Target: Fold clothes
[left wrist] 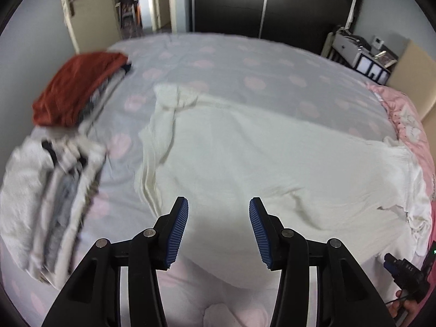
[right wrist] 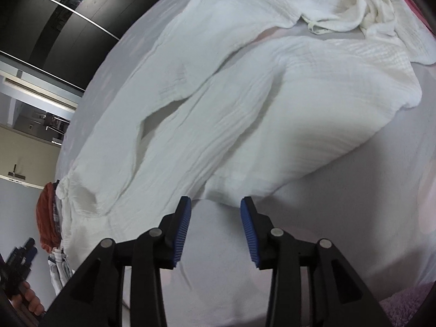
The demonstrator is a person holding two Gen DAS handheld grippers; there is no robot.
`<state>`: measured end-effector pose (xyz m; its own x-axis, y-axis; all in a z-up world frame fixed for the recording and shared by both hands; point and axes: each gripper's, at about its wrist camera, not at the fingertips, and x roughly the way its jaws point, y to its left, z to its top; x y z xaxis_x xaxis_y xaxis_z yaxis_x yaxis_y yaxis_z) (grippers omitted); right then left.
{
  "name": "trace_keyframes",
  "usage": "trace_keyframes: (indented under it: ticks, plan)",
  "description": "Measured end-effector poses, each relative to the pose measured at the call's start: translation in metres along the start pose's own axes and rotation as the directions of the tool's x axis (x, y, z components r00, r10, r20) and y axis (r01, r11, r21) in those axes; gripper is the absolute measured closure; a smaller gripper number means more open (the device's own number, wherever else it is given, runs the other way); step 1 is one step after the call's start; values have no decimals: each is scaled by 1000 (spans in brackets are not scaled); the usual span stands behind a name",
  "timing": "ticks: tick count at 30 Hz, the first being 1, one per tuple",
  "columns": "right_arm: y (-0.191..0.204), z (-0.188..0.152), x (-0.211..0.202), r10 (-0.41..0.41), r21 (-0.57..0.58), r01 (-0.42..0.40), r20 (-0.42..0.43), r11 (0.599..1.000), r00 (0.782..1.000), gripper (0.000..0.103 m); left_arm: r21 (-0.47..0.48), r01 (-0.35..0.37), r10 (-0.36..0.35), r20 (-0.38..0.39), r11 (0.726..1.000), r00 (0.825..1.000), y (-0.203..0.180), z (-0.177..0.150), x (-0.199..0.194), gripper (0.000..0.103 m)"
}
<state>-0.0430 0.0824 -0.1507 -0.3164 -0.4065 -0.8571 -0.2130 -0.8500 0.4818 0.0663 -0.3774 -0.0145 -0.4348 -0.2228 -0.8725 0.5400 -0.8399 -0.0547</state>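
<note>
Pads of my left gripper [left wrist: 218,204] stand apart, blue ribbed faces toward each other, with nothing pinched between them; they hang over the near hem of the white garment [left wrist: 259,147]. My right gripper [right wrist: 215,203] is likewise released, its jaws parted over bare sheet just short of the cloth's edge, not touching it.

From the left wrist view, the white crinkled garment lies spread flat straight ahead at twelve o'clock and runs out toward three o'clock, where its far end bunches near the edge of the bed. It rests on a grey bedsheet with pale pink dots [left wrist: 245,62]. At nine to ten o'clock sits a stack of folded clothes [left wrist: 54,190], blurred, topped farther back by a rust-red folded piece [left wrist: 79,90]. At five o'clock, low in the corner, my right hand's tool shows, dark with a blue part.

From the right wrist view, the garment fills twelve to two o'clock, with a long slit-like gap between two panels at eleven o'clock. A second crumpled white cloth [right wrist: 362,8] lies at one o'clock. Dark wardrobe doors [left wrist: 231,0] stand beyond the bed.
</note>
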Motion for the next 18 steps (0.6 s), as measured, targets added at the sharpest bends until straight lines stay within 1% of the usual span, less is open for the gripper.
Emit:
trace_keyframes:
  ticks: [3,6,10,13,15,18]
  plan:
    - [-10,6,8,-7,54,9,-19,999,1000,66,-65,-32,28,-72,997,997,19,-14,37,54]
    - [-13,9,14,-26,81,28,-22,996,999,66,-106,-81,68,-114,991,991,34,-20,60,54]
    - [-4,11,19,-68,50,69,-21,996,997,65,-159,-79,58,-137,984,989,42,-20,75,54]
    - [4,11,20,-92,21,93,-9,995,996,64,-182,-54,18,-193,982,981,44,-24,92,54]
    - [10,11,20,-98,5,98,3,995,995,64,-190,-41,-2,-218,981,976,44,-27,100,54]
    - [19,11,19,-105,-16,105,21,994,994,64,-177,-45,3,-231,983,973,43,-28,104,54]
